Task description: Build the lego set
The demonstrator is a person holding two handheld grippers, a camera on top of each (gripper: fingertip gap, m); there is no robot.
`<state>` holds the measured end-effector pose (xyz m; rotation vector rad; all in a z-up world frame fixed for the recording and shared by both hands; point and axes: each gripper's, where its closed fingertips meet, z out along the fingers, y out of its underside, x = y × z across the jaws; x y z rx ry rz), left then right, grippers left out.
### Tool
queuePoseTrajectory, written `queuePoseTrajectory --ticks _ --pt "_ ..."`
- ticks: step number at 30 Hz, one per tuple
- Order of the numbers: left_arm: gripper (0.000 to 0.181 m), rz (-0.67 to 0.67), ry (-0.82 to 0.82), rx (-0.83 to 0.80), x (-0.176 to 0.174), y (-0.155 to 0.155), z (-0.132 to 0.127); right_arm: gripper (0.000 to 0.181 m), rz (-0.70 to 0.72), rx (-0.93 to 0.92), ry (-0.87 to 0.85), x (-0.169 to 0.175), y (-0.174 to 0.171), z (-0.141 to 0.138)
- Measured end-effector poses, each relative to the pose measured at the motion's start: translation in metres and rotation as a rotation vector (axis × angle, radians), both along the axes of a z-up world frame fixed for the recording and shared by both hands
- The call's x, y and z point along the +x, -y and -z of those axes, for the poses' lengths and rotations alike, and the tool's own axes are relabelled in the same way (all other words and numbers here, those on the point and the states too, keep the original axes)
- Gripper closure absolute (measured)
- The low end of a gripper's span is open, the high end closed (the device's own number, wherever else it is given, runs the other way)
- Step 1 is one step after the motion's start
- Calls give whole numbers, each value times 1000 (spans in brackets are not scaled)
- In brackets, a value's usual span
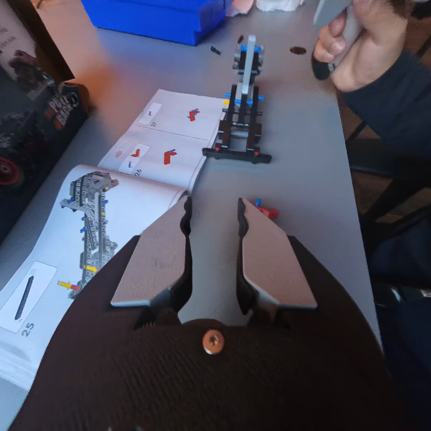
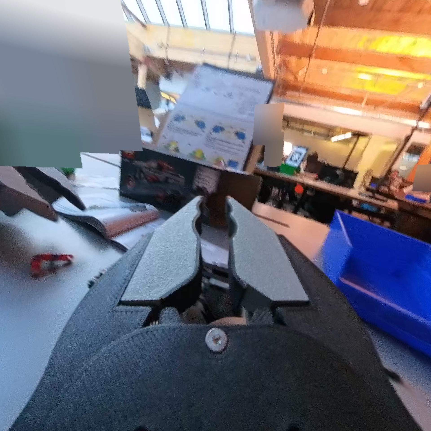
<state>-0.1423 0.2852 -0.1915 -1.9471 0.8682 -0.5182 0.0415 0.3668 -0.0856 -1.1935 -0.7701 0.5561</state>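
Note:
The partly built black and grey Lego chassis [image 1: 242, 121] with blue pins stands on the grey table [image 1: 291, 182], straight ahead of my left gripper [image 1: 213, 205]. That gripper is open and empty, low over the table. A small red piece with a blue pin [image 1: 268, 211] lies just right of its right finger; it also shows in the right wrist view [image 2: 51, 261]. My right gripper [image 2: 214, 206] is raised, its jaws a narrow gap apart with nothing seen held. A hand [image 1: 359, 46] holds it at the top right of the left wrist view.
The open instruction booklet [image 1: 163, 140] lies left of the chassis. A blue bin [image 1: 163, 18] stands at the far end. The dark Lego box [image 1: 35, 116] is off the left edge. Loose black pins [image 1: 215, 50] lie near the bin. A printed sheet [image 2: 214, 116] stands on a holder.

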Motion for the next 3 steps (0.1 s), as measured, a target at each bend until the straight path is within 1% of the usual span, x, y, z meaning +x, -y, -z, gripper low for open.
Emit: queuePoseTrajectory --ticks 1,2,3 --pt "145 -11 23 -7 -1 -3 -6 151 12 -50 39 13 -11 3" --pt "145 -19 42 -25 0 -7 -11 139 -25 -116 97 20 -19 11" --pt "141 -23 48 -59 2 -11 -14 139 -130 -199 189 22 -18 27"
